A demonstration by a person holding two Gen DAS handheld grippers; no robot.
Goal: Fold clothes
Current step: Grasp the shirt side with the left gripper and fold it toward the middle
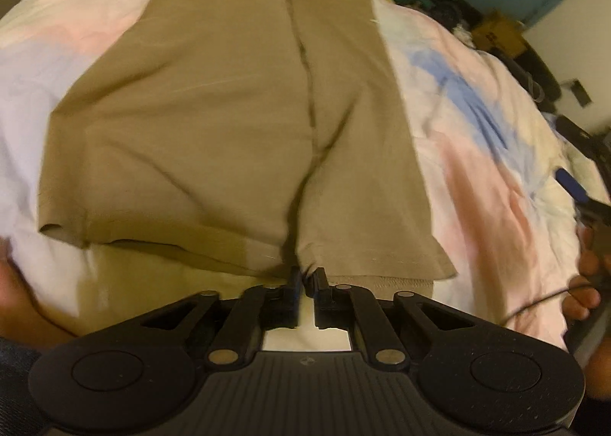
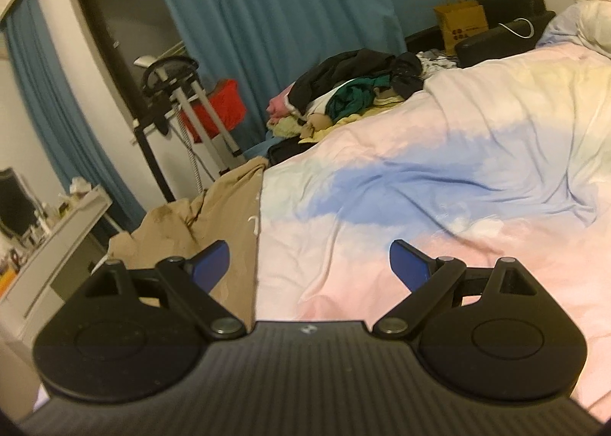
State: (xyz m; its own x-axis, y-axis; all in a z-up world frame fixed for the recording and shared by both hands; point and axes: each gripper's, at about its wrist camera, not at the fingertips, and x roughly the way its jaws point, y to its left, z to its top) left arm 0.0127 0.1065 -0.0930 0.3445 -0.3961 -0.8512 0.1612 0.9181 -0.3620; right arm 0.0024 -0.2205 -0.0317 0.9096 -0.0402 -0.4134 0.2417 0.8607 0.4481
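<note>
The only writing on show is on the brown paper bag (image 2: 461, 23) at 1 o'clock beyond the bed, dark red letters too small to read. Each hand-held gripper body carries a small pale logo that cannot be made out either.

The khaki trousers (image 1: 214, 123) lie flat along the bed (image 1: 477, 153), both legs side by side with a dark seam line between them, hems toward 6 o'clock and the waist end running off toward 12 o'clock. The cloth is plain tan, lightly creased, and blurred in the left view. The bed cover under them is washed in pink, blue and pale yellow.

The left hand-held gripper (image 1: 308, 277) has its 2 fingers drawn together, pinching the trouser hem where the legs meet. The right hand-held gripper (image 2: 309, 264) hangs over the cover with its blue-tipped fingers spread wide, holding nothing; the trousers' edge lies under its left finger. A pile of clothes (image 2: 355, 88) sits at 12 o'clock on the far bed edge.
</note>
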